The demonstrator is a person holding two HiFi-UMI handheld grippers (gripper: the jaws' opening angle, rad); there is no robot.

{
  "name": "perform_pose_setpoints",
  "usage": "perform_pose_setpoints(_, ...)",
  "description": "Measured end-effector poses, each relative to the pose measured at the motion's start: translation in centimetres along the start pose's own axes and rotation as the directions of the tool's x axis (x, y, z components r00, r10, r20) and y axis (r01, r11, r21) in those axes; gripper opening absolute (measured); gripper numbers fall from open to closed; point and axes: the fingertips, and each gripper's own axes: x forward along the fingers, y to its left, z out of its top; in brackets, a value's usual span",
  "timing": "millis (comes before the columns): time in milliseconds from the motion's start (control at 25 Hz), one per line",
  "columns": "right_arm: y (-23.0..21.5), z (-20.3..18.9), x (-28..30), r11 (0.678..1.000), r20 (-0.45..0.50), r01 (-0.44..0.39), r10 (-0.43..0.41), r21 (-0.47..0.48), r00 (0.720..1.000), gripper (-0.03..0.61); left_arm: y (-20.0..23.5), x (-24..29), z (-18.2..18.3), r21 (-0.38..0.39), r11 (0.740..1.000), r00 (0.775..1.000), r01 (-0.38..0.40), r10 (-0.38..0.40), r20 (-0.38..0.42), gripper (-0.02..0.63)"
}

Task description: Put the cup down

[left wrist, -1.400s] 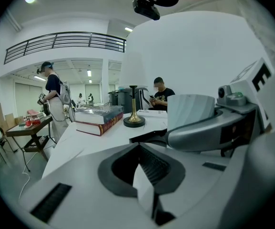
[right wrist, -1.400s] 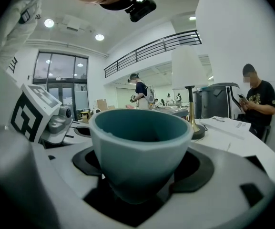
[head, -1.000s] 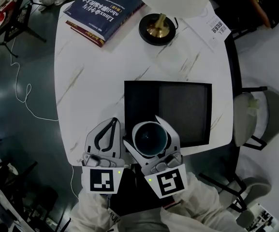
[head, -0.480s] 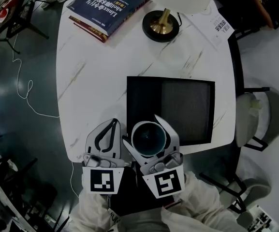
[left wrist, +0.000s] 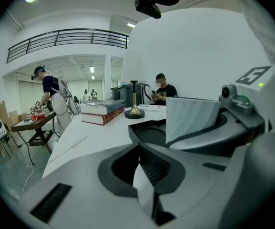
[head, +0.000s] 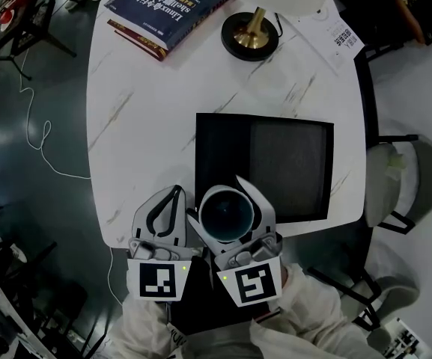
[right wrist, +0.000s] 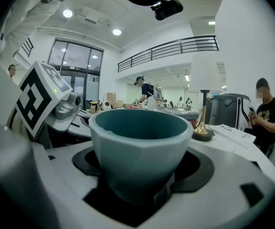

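A teal cup (head: 227, 214) (right wrist: 139, 151) sits upright between the jaws of my right gripper (head: 231, 219), which is shut on it at the near edge of the white marble table (head: 148, 118). The cup hangs just over the near left corner of a black square tray (head: 264, 167). My left gripper (head: 165, 209) (left wrist: 144, 175) rests beside it on the left, jaws shut with nothing between them.
A stack of books (head: 163, 10) lies at the far left of the table. A lamp with a black base and brass stem (head: 250, 36) stands at the back, a paper sheet (head: 328, 32) beside it. A chair (head: 406, 178) stands to the right.
The right gripper with the cup has shifted slightly left and nearer, towards the table's near edge. The left gripper has stayed still.
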Motion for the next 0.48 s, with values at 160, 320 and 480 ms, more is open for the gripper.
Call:
perform_pose_setpoints(160,0.0,0.1,0.0,1.000,0.022,-0.002,0.002,0.010,1.000,0.393,0.0,0.0,-0.4,-0.024,1.000,1.000,-0.009,0.009,0.000,0.011)
perform_pose_setpoints(320,0.5,-0.5,0.2,0.998,0.004,-0.035,0.035,0.045,0.999,0.393,0.0,-0.2,-1.3,-0.055,0.998,1.000,-0.012,0.011,-0.019,0.011)
perform_pose_setpoints(480,0.6,-0.6,0.3,1.000,-0.005,-0.031,0.031,0.006,1.000,0.393,0.2,-0.4,-1.3,-0.051,0.999,1.000,-0.015,0.015,-0.012,0.011)
